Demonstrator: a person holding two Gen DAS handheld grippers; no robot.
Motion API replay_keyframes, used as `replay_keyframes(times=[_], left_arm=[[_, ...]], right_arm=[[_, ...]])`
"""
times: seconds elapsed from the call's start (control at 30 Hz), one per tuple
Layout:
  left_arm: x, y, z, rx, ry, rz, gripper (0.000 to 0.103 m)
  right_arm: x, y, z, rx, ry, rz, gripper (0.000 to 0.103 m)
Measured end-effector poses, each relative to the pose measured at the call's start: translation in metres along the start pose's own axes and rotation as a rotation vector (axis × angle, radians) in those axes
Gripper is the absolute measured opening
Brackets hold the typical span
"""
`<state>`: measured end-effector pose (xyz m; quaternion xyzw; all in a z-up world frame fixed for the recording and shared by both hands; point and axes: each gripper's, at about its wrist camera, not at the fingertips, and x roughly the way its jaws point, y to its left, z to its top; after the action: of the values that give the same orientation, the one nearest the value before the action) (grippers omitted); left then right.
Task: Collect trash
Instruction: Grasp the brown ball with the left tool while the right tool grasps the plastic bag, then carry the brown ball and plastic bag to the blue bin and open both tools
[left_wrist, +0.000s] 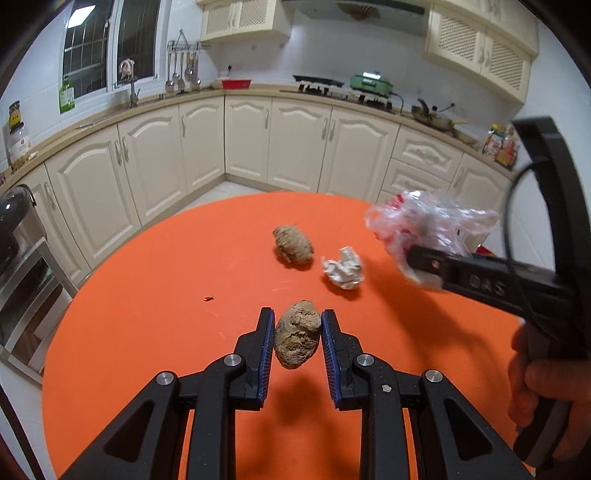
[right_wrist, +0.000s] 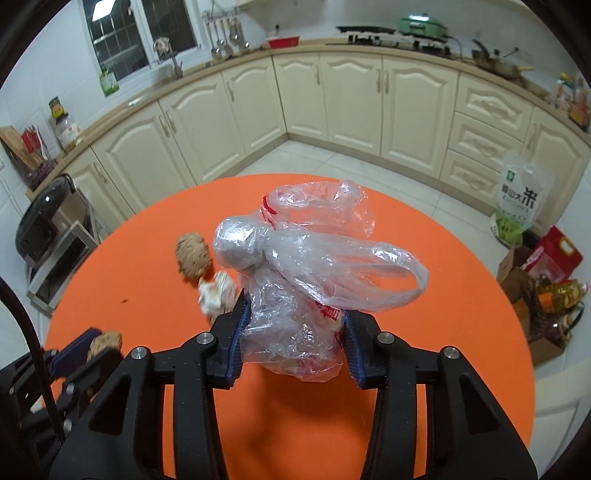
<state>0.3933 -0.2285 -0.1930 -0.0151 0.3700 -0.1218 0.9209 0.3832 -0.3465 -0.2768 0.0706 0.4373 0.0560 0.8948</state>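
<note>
While both claws are loaded, relative to the orange table (left_wrist: 147, 332):
Left gripper (left_wrist: 297, 334): clamped on brown lump (left_wrist: 297, 338), above near edge.
Right gripper (right_wrist: 291, 345): clamped on plastic bag (right_wrist: 314, 266).
Nearest leftover: paper wad (left_wrist: 342, 272), beyond the left gripper, rightward.

The orange surface (left_wrist: 147, 332) carries four pieces of trash: two brown lumps (left_wrist: 297, 338) (left_wrist: 293, 245), one crumpled white paper ball (left_wrist: 343, 268) and one clear plastic bag (right_wrist: 306, 266). Two grippers (left_wrist: 297, 345) (right_wrist: 293, 334) show, each closed around one piece.
</note>
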Motion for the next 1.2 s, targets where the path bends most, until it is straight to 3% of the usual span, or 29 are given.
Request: replay_keyframes(times=[0.33, 0.37, 0.5, 0.67, 0.93, 1.2], left_arm=[[-0.072, -0.017, -0.021, 0.076, -0.112, -0.049, 0.021], [-0.093, -0.022, -0.046, 0.086, -0.122, -0.056, 0.021], [-0.136, -0.055, -0.097, 0.137, -0.154, -0.091, 0.021], [-0.168, -0.094, -0.141, 0.202, -0.168, -0.161, 0.021], [-0.154, -0.156, -0.147, 0.312, -0.131, -0.307, 0.021], [-0.101, -0.229, -0.143, 0.394, 0.007, -0.418, 0.021]], right_arm=[[-0.120, -0.027, -0.041, 0.067, -0.150, 0.021, 0.041], [-0.132, -0.030, -0.047, 0.075, -0.168, 0.021, 0.041], [-0.181, -0.054, -0.069, 0.113, -0.235, 0.011, 0.041], [-0.231, -0.099, -0.099, 0.182, -0.295, -0.040, 0.041], [-0.282, -0.195, -0.150, 0.347, -0.326, -0.177, 0.042], [-0.275, -0.291, -0.196, 0.503, -0.248, -0.279, 0.042]])
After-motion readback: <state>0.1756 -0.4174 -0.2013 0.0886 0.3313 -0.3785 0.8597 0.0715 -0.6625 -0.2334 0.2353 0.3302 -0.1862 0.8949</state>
